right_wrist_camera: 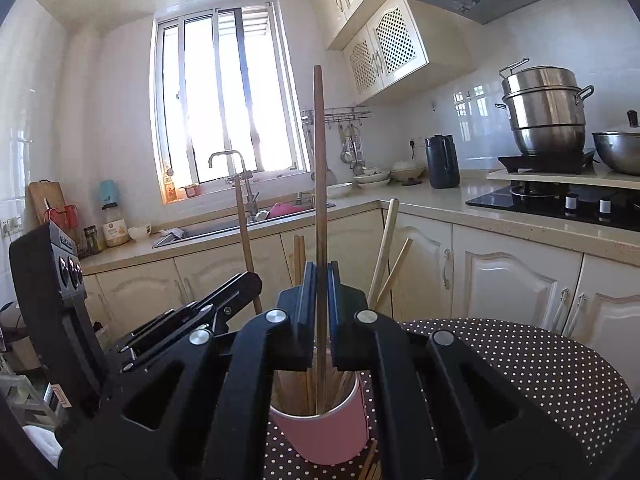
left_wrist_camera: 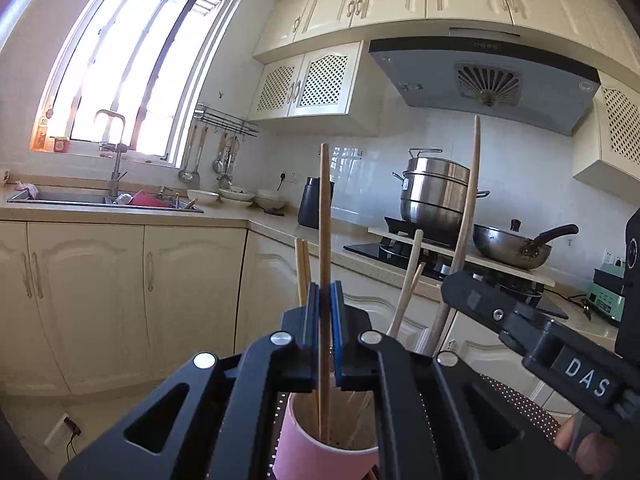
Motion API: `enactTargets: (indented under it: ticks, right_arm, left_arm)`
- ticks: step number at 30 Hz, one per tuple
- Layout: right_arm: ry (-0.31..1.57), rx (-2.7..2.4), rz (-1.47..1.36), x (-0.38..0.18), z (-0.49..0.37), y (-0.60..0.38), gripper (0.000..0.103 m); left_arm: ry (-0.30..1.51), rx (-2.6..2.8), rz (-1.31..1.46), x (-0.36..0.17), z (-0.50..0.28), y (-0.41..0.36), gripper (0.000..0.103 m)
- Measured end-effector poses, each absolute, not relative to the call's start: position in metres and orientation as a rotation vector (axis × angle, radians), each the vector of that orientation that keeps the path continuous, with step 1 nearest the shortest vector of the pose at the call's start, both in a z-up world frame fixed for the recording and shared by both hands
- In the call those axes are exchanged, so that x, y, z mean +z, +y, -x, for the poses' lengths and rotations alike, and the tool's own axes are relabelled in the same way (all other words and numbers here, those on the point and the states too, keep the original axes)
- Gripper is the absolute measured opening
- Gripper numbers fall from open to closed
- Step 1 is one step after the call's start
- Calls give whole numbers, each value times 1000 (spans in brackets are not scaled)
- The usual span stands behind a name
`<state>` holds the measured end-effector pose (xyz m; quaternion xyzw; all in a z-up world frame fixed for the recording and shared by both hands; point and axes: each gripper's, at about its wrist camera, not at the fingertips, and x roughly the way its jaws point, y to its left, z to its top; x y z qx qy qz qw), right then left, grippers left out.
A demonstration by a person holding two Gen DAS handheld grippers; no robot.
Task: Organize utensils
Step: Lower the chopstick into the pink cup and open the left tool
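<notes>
My left gripper (left_wrist_camera: 325, 292) pinches one upright chopstick (left_wrist_camera: 324, 240); my right gripper (right_wrist_camera: 320, 276) pinches a darker chopstick (right_wrist_camera: 319, 168). Both stand in the near pink cup (right_wrist_camera: 320, 432) on the dotted table (right_wrist_camera: 520, 360).

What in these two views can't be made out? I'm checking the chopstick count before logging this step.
- Chopsticks in the pink cup: right wrist view, right gripper body hides most of the bundle, so no count.
- Chopstick lower tip: left wrist view, lost inside the cup.
- Table near the cup: gripper bodies cover it in both views.
- Sink contents: too small.
</notes>
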<state>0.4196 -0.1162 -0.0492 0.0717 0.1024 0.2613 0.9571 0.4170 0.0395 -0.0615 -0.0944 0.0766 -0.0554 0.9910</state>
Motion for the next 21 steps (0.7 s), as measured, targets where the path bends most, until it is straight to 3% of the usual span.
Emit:
enactTargets:
  ticks: [14,16,17,21]
  right_arm:
    - [284,480,-145,-75,-399,-114,6]
    - [289,475,-152,-75,-396,-114,7]
    - [291,472,-153,-75,-395,-114,7]
    - [305,457,-165,-71,-391,-117,7]
  left_arm:
    - [221,-120,114,-68,-387,29,7]
    - [218,-112,106,-65,-383,29,17]
    - [213,-108,105,-64,-380,29,27]
    - [193,-94,77,-58,-368,29,31]
